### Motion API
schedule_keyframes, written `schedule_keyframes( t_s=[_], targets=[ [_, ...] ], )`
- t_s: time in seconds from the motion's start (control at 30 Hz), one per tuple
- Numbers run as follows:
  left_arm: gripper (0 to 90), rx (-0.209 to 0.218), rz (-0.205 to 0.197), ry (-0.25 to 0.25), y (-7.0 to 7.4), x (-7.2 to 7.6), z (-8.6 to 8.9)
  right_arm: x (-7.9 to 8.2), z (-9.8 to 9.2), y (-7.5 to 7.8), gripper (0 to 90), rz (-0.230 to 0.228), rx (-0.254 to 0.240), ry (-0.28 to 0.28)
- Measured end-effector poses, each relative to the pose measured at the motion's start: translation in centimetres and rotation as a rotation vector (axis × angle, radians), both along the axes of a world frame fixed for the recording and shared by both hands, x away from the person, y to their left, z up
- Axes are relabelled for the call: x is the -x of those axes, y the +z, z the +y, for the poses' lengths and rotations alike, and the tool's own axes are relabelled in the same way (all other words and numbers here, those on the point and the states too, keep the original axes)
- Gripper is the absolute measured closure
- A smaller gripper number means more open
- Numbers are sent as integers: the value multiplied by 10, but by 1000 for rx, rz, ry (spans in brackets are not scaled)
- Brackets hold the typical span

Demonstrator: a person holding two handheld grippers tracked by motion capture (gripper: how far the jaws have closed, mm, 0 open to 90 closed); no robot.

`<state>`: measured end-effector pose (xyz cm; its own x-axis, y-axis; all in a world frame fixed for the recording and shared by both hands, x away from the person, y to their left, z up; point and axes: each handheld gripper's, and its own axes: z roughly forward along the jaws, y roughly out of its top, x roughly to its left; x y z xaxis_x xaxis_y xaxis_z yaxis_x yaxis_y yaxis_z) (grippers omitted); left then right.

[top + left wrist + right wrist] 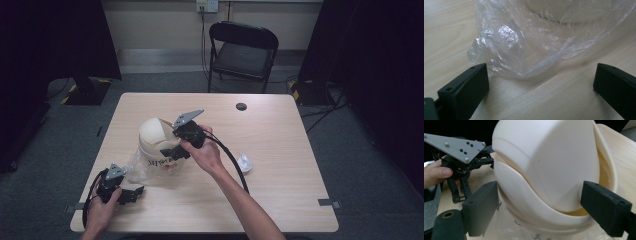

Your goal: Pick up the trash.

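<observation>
In the high view, a cream bin (159, 145) with a swing lid stands near the middle of the wooden table (280, 150), a clear plastic bag (136, 167) bunched at its left side; the right gripper (175, 150) is at the bin's front and the left gripper (131, 195) rests near the table's near-left corner (a small clear plastic piece (245, 162) lies apart to the right). The left gripper view shows its jaws spread wide over bare wood, gripping nothing, the crumpled bag (529, 42) just ahead. The right gripper view has its jaws parted on either side of the bin (549, 170), not visibly pressing it, with the other gripper (461, 170) beyond.
</observation>
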<state>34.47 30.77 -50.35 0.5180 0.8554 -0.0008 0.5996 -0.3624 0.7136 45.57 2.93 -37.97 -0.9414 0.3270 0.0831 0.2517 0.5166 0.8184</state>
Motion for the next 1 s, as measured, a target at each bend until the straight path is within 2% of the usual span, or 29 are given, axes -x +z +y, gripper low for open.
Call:
schedule_keyframes(
  t_s=[0.33,0.77,1.0],
  targets=[
    [0,-4,1,-2,0,0,0,-5,12,-3,116,28,-4,26],
    [0,-4,1,-3,0,0,0,-8,28,-15,126,77,31,53],
    [0,-3,1,-3,0,0,0,-7,27,-12,138,61,18,48]
  ],
)
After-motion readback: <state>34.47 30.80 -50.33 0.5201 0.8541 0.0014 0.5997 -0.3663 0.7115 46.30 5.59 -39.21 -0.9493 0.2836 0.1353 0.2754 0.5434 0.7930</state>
